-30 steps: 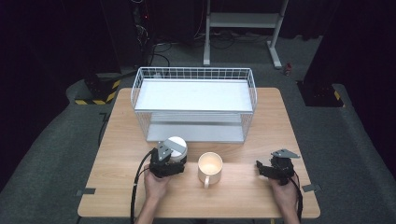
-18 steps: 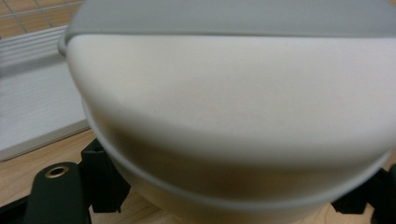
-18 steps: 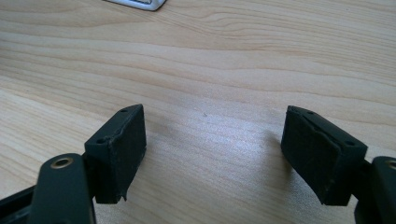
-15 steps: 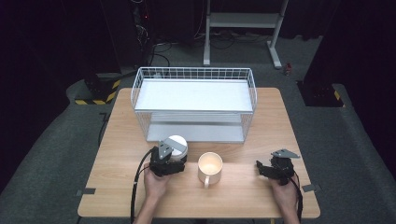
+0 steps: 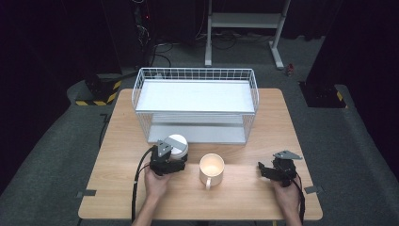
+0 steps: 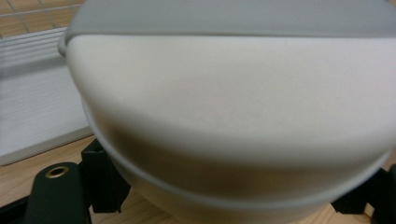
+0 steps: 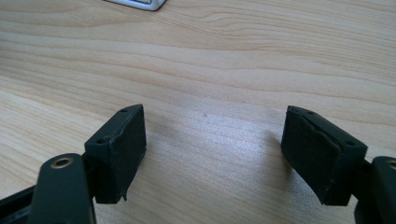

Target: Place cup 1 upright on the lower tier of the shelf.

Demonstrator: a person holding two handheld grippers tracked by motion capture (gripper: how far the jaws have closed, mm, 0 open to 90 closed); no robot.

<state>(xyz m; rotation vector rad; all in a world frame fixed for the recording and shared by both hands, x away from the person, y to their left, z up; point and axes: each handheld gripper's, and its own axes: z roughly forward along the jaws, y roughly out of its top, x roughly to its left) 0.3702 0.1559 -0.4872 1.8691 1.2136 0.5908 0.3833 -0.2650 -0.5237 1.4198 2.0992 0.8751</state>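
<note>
A person's left claw (image 5: 172, 159) clamps a white, grey-rimmed cup (image 5: 177, 143) lying tipped on the wooden table (image 5: 113, 141), its round end turned up toward the high camera. In the left claw view the cup (image 6: 233, 116) bulges between the two black jaws, their tips hidden behind its wall; whether it is upside down cannot be told at this range. Just right of that claw a cream mug (image 5: 211, 168) stands upright, handle toward the person, apart from the cup. Well to the mug's right, the right claw (image 5: 266, 170) rests low over bare table with its jaws spread and nothing between them; the right claw view shows both pads (image 7: 126, 140) clear of the wood grain. Beyond both claws sits a white wire basket rack (image 5: 197, 75), its lower shelf partly hidden behind the mesh front.
</note>
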